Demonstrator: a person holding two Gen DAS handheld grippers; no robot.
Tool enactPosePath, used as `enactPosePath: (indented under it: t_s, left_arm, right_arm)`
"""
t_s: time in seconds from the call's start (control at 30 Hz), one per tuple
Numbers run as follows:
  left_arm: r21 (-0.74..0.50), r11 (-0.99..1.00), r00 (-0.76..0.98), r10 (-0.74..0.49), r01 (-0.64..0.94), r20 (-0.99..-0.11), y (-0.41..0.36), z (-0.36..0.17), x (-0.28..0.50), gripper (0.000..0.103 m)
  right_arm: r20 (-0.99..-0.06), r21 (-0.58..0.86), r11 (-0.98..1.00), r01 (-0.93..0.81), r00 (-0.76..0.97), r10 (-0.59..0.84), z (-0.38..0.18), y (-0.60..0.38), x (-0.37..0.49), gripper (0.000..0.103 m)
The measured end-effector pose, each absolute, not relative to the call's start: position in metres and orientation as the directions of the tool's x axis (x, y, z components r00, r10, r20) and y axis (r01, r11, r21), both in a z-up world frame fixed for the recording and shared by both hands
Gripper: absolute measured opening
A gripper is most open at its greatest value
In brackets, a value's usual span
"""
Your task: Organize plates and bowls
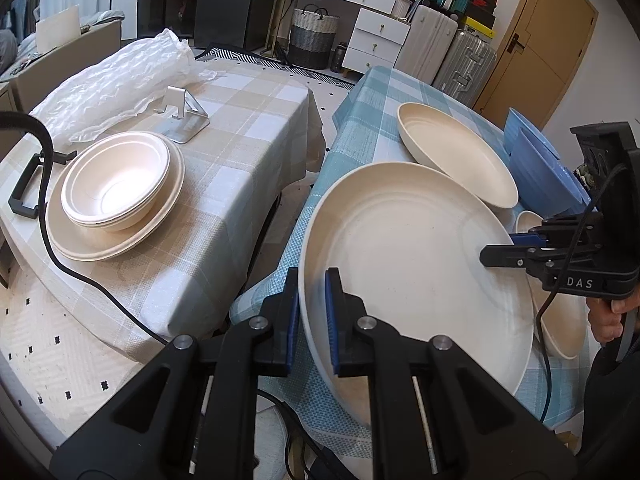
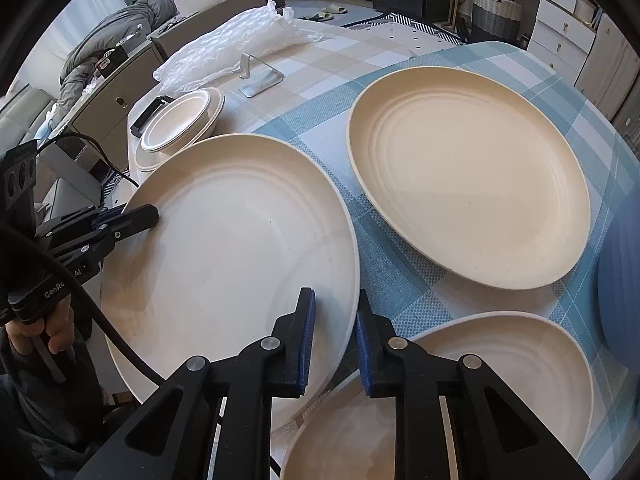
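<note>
Left wrist view: left gripper [image 1: 312, 312] clamped on near rim of big cream plate [image 1: 408, 264], pads either side of edge. Right gripper [image 2: 335, 336] clamped on same plate's opposite rim; plate sits tilted, near edge overhanging blue-check desk [image 1: 360, 128]. Second cream plate [image 2: 468, 176] just beyond it on the same cloth, rims close. Third cream dish [image 2: 480, 392] beside right gripper, partly under it. Blue bowls [image 1: 540, 168] at far right of big plate. Left of big plate, across a gap, beige-check desk [image 1: 224, 128] w/ stacked cream bowls on plates [image 1: 116, 196], metal stand [image 1: 184, 116] & bubble wrap [image 1: 116, 80] behind.
</note>
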State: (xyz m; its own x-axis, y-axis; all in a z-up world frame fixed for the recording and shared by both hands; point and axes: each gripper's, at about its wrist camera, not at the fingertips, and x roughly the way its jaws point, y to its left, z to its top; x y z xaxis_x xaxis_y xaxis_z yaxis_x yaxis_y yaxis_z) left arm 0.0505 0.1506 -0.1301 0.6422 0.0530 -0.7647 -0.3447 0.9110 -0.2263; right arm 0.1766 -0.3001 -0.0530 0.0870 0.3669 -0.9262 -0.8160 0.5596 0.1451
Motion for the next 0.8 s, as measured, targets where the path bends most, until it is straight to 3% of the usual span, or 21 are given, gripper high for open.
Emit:
enactPosePath:
  t_s: [0.8]
  left_arm:
    - [-0.217, 0.918, 0.700, 0.087, -0.333, -0.709, 0.153, -0.089, 0.029, 0.010]
  right_arm:
    - [-0.885, 0.145, 0.601, -0.786, 0.168, 0.434, -0.011, -0.314, 0.150, 0.017]
